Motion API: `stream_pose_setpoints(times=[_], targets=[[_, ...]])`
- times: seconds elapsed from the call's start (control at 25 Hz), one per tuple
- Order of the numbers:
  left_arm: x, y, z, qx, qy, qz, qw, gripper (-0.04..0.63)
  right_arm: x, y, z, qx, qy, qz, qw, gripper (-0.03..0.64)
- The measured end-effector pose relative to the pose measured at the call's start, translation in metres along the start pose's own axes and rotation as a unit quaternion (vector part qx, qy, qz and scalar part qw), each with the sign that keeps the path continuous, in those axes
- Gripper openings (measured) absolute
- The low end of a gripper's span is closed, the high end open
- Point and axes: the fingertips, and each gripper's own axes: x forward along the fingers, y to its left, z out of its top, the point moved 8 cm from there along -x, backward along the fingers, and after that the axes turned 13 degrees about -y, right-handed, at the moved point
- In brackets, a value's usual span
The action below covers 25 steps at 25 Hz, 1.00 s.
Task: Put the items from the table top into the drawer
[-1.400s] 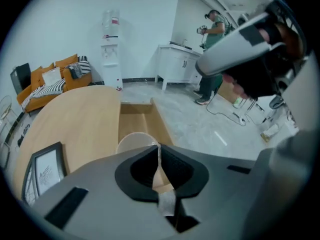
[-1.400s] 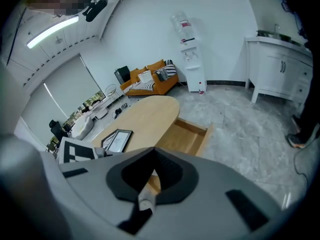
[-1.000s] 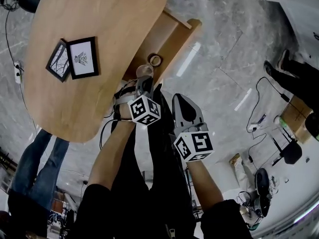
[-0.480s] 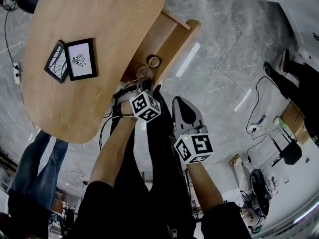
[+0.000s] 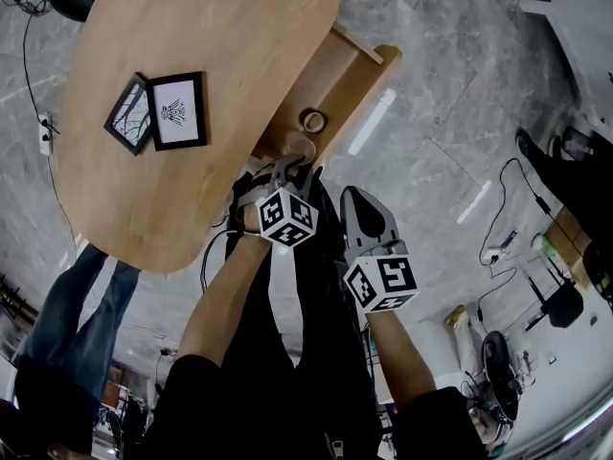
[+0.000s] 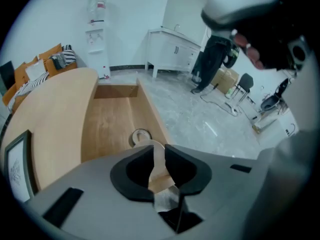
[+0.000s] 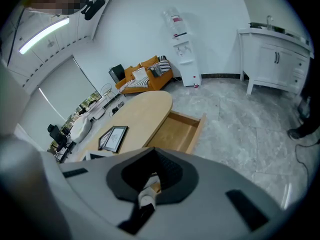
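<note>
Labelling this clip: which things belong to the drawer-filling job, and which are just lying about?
Job: open wooden drawer; tan tape roll in it; black-framed white picture; angled black-framed picture beside it; oval wooden table.
Lying about: white cabinet; orange sofa.

Head view steeply down from above; both gripper views low, forward, sharing drawer [image 5: 330, 80] and table [image 5: 211, 27].
</note>
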Motion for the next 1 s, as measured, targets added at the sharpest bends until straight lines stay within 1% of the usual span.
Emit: stream_pose_setpoints(times=[0.08,0.16,0.24,0.32,0.44,0.56,0.64,0.8,0.96,1.0], targets=[[-0.016,0.006,0.008,-0.025,-0.033,0.011,0.9991,0.059,0.003,0.007,0.001,-0.002,0.0,0.007,1.0,0.009],[-0.033,0.013,0.014,-0.036,-0.059,0.025,0.9973,0.027,0.007,0.016,0.001,-0.006,0.0,0.016,1.0,0.009],[-0.047,0.021,0.018,-0.045,-0.076,0.038,0.9954,0.017,0.012,0.026,0.001,-0.012,0.0,0.027,1.0,0.009],[-0.061,0.03,0.02,-0.063,-0.09,0.048,0.9928,0.014,0.016,0.035,0.002,-0.018,0.001,0.037,0.999,0.009],[-0.084,0.047,0.023,-0.096,-0.115,0.074,0.9859,0.014,0.022,0.049,0.004,-0.025,0.003,0.05,0.998,0.009],[-0.109,0.072,0.019,-0.13,-0.134,0.116,0.9755,0.014,0.028,0.062,0.006,-0.031,0.006,0.063,0.998,0.008],[-0.125,0.089,0.014,-0.14,-0.136,0.141,0.9705,0.014,0.032,0.07,0.006,-0.036,0.009,0.072,0.997,0.009],[-0.153,0.118,-0.001,-0.143,-0.127,0.193,0.9624,0.015,0.037,0.086,0.005,-0.047,0.016,0.088,0.995,0.009],[-0.173,0.144,-0.017,-0.173,-0.122,0.239,0.9478,0.018,0.043,0.1,0.006,-0.056,0.023,0.096,0.994,0.009],[-0.178,0.15,-0.021,-0.179,-0.122,0.251,0.9434,0.04,0.045,0.103,0.006,-0.058,0.024,0.097,0.993,0.009]])
